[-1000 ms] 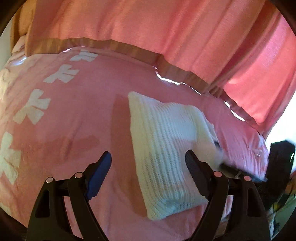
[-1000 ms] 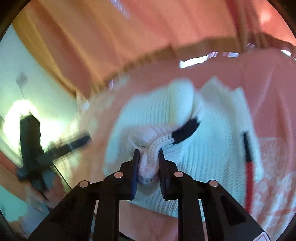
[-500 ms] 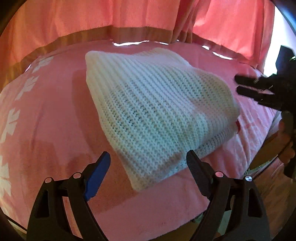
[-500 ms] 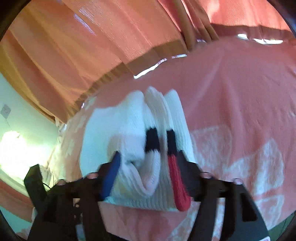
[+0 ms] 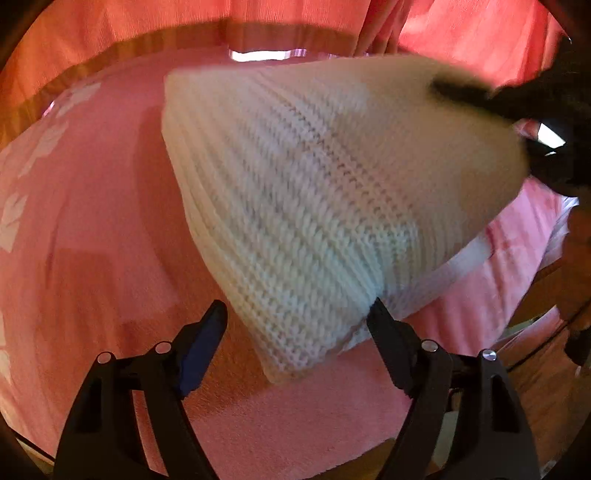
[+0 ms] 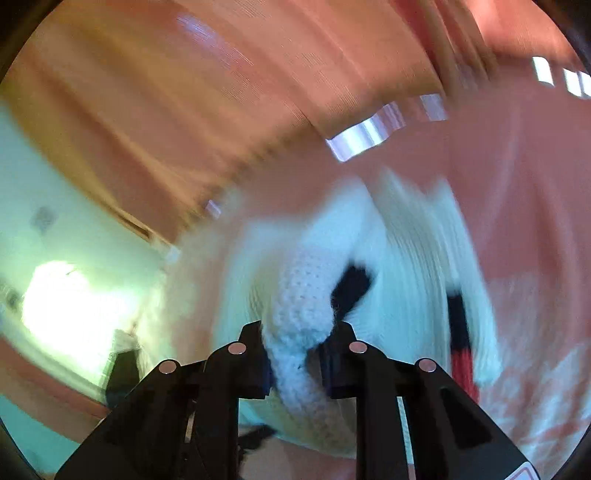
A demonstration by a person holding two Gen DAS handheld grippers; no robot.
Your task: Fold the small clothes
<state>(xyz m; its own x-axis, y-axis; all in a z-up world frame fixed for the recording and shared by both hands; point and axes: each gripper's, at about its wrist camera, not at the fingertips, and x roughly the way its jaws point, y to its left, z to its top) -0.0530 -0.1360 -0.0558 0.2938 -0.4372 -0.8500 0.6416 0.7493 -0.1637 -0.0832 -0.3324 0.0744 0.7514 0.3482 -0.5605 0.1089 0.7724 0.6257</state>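
A white knitted garment lies folded on the pink blanket. My left gripper is open, its fingers either side of the garment's near corner, just above the blanket. In the right wrist view my right gripper is shut on a rolled fold of the white knit, which has a black band and a red and black stripe. The right gripper also shows in the left wrist view as a dark blur at the garment's far right edge, which looks lifted.
Pink curtains with a tan hem hang behind the bed. The blanket has white prints at the left. The bed's edge runs at the right and front. A pale green wall and a bright light lie left.
My right gripper, open half a second ago, has shut on a fold of the knit and is moving fast. My left gripper has moved closer to the garment's near corner.
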